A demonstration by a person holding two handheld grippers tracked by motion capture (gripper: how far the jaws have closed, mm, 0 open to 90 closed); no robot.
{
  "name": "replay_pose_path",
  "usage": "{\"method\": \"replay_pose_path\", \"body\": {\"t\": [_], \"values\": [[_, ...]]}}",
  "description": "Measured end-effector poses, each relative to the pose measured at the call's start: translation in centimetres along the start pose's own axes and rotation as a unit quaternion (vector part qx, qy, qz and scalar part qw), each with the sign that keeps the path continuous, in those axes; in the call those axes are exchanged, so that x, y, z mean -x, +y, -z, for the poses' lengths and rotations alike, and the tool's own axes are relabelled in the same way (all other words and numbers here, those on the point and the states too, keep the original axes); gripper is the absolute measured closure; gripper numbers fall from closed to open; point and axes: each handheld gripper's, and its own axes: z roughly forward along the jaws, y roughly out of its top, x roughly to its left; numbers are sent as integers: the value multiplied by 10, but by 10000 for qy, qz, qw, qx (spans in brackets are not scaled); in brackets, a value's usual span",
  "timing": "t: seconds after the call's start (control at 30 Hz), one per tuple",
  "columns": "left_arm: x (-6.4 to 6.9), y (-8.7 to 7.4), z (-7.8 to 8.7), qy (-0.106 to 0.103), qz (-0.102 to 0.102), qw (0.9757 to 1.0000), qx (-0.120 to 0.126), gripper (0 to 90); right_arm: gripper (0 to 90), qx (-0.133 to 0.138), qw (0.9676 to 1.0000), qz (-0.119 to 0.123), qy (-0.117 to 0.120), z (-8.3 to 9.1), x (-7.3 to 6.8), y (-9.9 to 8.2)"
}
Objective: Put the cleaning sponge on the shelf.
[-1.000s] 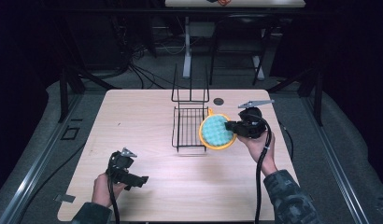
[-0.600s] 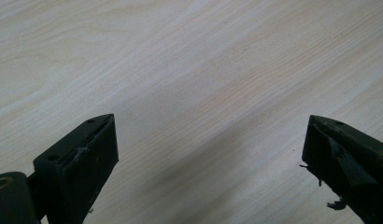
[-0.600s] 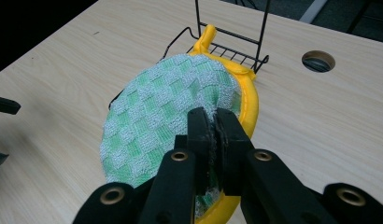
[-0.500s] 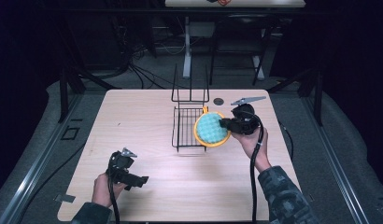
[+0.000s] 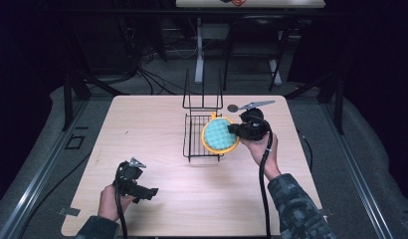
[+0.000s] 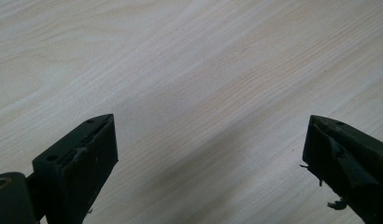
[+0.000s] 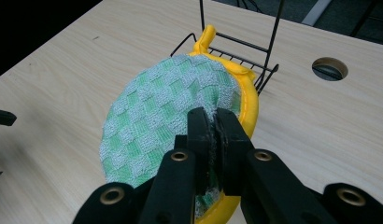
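The right claw (image 5: 236,130) is clamped on the near edge of a round green-checked, yellow-rimmed pot holder (image 5: 220,135), held upright at the black wire rack's (image 5: 198,140) 3 o'clock edge. The left claw (image 5: 153,191), jaws wide apart and empty, hovers over the table (image 5: 142,119) at 7 o'clock.

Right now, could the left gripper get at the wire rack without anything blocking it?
Probably yes. The left gripper hovers open near the table's near edge, with bare tabletop between it and the wire rack. The right gripper holds the round potholder at the rack's far side.
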Motion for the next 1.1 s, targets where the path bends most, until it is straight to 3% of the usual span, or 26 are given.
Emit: {"method": "replay_pose_path", "body": {"t": [0.6, 1.1], "values": [[-1, 0, 0, -53, 8, 10000, 9, 32, 857, -35, 9999, -147, 74, -30, -4, -1], [-1, 0, 1, -32, 11, 10000, 12, 32, 856, 74, 9993, -357, 43, -46, -7, -6]]}}
